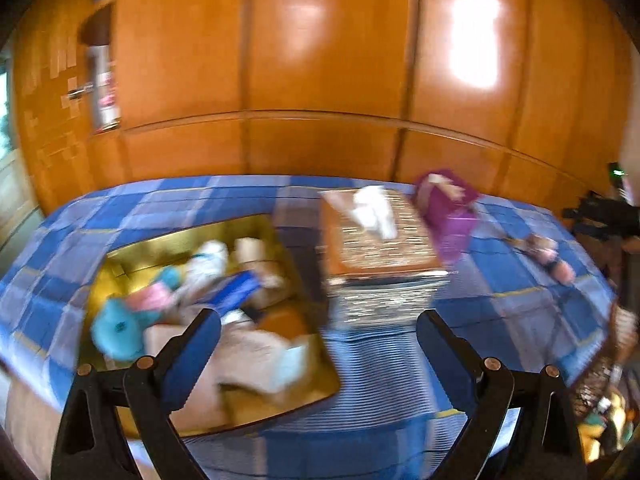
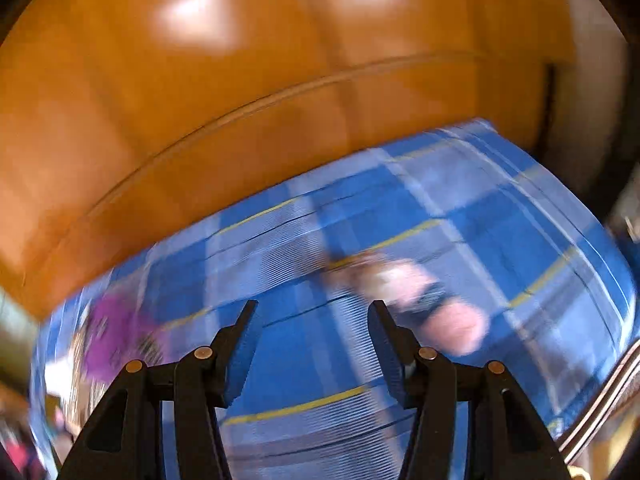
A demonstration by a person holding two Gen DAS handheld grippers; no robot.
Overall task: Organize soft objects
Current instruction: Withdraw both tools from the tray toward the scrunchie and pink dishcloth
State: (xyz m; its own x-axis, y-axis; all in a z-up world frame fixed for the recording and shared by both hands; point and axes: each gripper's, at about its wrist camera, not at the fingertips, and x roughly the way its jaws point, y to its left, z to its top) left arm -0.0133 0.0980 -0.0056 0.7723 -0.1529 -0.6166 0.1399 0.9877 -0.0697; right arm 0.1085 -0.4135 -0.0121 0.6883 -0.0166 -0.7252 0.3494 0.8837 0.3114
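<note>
Plush toy [image 2: 420, 300], pink and tan with a dark band across its middle, lies on the blue plaid cloth [image 2: 304, 344] at centre right of the right wrist view, just beyond the tip of the right-hand finger. Motion blur hides its exact shape. In the left wrist view the same toy [image 1: 546, 254] appears small at the right edge of the frame, well apart from the other items.

Right gripper [image 2: 312, 336]: fingers apart, nothing between them, only cloth visible in the gap.
Left gripper [image 1: 318, 344]: fingers spread wide, nothing held.

Shown only in the left wrist view:
- Gold tray [image 1: 132, 252] at lower left of the frame, holding a pile of soft items, including a teal plush [image 1: 116, 334], a pink piece and a beige cloth. The left finger overlaps the tray's contents in the picture; contact cannot be determined.
- Patterned tissue box [image 1: 380, 256] at centre, just right of the tray, with white tissue protruding from its top.
- Purple box [image 1: 450, 216] touching or just behind the tissue box's far right corner.

The right wrist view shows the purple box [image 2: 116, 332] only as a blur at lower left.

Edges: the cloth ends at a wooden panelled wall [image 1: 320, 80] across the upper frame in both views. Open cloth lies between the tissue box and the plush toy, and in front of the right gripper.
</note>
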